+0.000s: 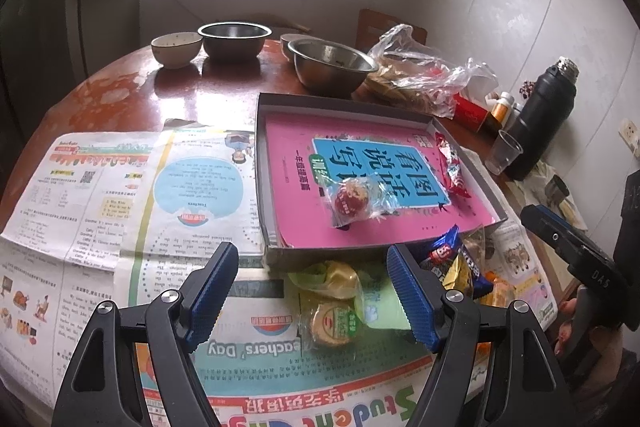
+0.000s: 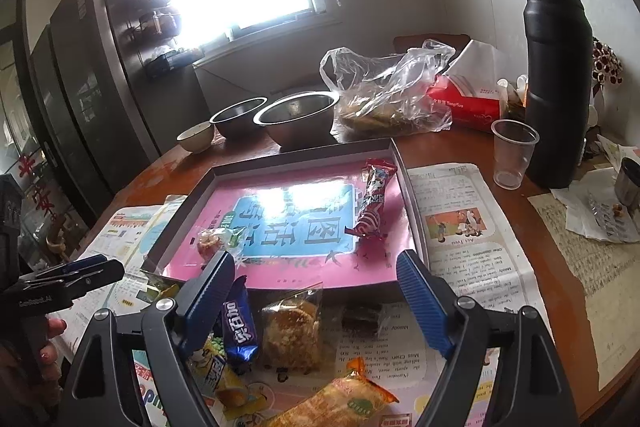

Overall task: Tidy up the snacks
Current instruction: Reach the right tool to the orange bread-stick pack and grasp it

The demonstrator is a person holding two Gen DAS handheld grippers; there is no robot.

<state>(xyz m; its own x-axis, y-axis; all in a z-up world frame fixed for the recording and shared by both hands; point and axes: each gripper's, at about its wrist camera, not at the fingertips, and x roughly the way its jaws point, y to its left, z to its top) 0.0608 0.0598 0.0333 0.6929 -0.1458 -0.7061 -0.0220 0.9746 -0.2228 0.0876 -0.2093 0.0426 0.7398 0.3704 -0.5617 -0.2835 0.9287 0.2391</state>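
Grippers: left gripper [image 1: 314, 297] and right gripper [image 2: 316, 301] both hover with jaws spread wide and nothing between the blue pads.
Left gripper position: above the newspaper [image 1: 100, 211], just in front of the box's near wall, over a round green-labelled snack [image 1: 334, 323] and a yellow-green wrapper [image 1: 332, 277].
Right gripper position: above the loose pile in front of the box, seen over the blue wrapped bar [image 2: 239, 327], the clear-bagged pastry [image 2: 292, 331] and a small dark wrapped piece [image 2: 362, 317].
Box: shallow grey box [image 1: 344, 103] lies on the round wooden table [image 1: 180, 95], with a pink booklet [image 1: 296, 187] flat on its floor.
Snacks in box: clear-wrapped red round sweet [image 1: 352, 197] rests on the booklet toward the near side; red wrapped candy bar [image 1: 452, 163] lies along the right side of the box.
Snacks outside box: orange packet [image 2: 344, 399] lies nearest the right wrist camera; all loose pieces sit on the newspaper, beside the box's near edge.
Far side of table: two steel bowls [image 1: 332, 67], a small ceramic bowl [image 1: 176, 47] and a clear plastic bag [image 2: 384, 95] of food.
Right side: black flask [image 2: 558, 79] stands upright, a clear plastic cup [image 2: 512, 153] just beside it, and a red tissue pack [image 2: 468, 99] behind.
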